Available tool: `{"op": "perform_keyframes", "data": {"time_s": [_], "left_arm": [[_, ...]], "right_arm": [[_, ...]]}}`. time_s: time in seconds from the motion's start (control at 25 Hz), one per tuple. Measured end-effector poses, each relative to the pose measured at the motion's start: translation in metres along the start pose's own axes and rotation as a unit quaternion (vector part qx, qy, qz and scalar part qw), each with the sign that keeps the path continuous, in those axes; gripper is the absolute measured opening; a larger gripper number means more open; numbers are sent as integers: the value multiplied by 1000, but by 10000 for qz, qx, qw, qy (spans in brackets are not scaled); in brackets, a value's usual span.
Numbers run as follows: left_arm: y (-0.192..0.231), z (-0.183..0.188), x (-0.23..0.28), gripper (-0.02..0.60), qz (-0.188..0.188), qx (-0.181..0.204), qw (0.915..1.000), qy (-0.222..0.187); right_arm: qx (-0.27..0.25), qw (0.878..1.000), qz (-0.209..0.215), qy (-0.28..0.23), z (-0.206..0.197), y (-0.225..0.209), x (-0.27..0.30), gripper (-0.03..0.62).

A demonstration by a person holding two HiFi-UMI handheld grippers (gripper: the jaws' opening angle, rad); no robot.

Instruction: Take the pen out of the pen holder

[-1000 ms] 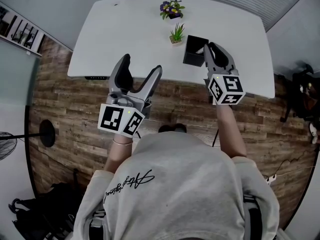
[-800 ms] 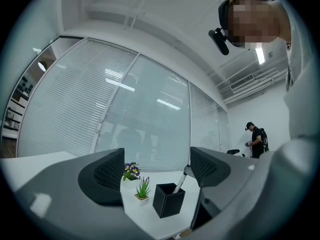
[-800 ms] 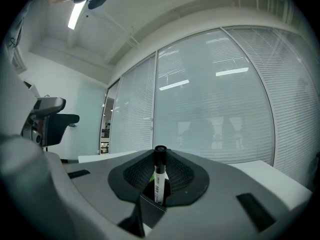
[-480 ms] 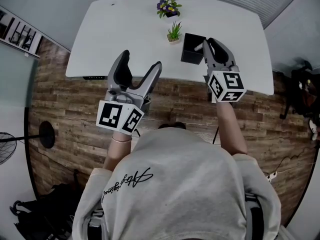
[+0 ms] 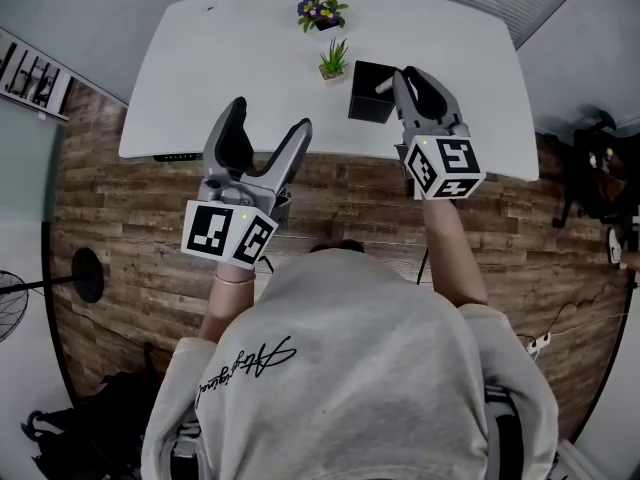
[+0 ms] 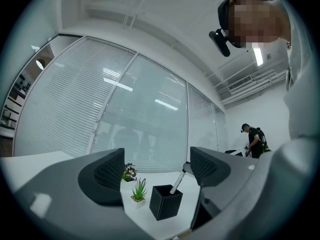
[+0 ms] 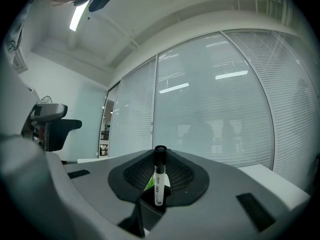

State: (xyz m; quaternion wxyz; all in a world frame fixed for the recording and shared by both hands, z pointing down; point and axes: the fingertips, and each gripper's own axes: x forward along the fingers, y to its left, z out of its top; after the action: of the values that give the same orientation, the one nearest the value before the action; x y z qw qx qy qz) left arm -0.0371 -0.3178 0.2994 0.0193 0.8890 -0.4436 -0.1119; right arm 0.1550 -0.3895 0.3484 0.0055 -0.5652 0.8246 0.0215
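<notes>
The right hand-held gripper (image 5: 402, 78) reaches level over the near edge of the white table (image 5: 230, 58). Its jaws are drawn in narrow and clamp the upper part of the pen (image 5: 383, 85). In the right gripper view the pen (image 7: 159, 176) stands upright between the two ribbed pads, with its black cap poking just above them. Its white barrel runs down toward the open top of the black pen holder (image 7: 149, 211) right beneath.

From the left gripper view the pen (image 6: 176, 183) leans to the right, with its lower end inside the pen holder (image 6: 165, 201), so it is not out yet. The pen holder (image 5: 368, 93) is a square black box standing on the table toward the near edge.

Just beside the box, on its left, sits a small green succulent (image 5: 333, 61) in a pale pot. Farther back is a pot of purple flowers (image 5: 322, 10).

The left hand-held gripper (image 5: 272, 120) is held well apart from all this, tipped slightly upward over the table's near edge and the wooden floor (image 5: 120, 228). Its jaws are spread wide with nothing between them.

Window blinds (image 6: 125, 109) fill the wall behind the table. Another person (image 6: 254, 139) stands far off at the right of the room.
</notes>
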Motion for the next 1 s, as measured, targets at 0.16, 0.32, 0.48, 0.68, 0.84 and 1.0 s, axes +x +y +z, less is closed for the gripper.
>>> {"op": "perform_keyframes", "data": {"time_s": [0.16, 0.32, 0.48, 0.68, 0.84, 1.0], "left_arm": [[0, 1, 1, 397, -15, 0, 10000, -6], [-1, 0, 1, 397, -20, -5, 10000, -2], [-1, -1, 1, 397, -55, -6, 10000, 3], [-3, -1, 4, 397, -91, -13, 10000, 2], [-5, -2, 4, 397, -133, -17, 9999, 17], [-8, -6, 4, 397, -169, -36, 9998, 54]], "right_arm": [[0, 10000, -9, -50, 6, 0, -1, 65], [0, 10000, -9, -82, 8, 0, -2, 64], [-4, 9999, -25, -119, 11, 1, -5, 64], [5, 9998, -47, -175, 14, 0, -10, 64], [0, 9997, -80, -231, 19, 0, -14, 64], [31, 9996, -83, -271, 20, 0, -19, 64]]}}
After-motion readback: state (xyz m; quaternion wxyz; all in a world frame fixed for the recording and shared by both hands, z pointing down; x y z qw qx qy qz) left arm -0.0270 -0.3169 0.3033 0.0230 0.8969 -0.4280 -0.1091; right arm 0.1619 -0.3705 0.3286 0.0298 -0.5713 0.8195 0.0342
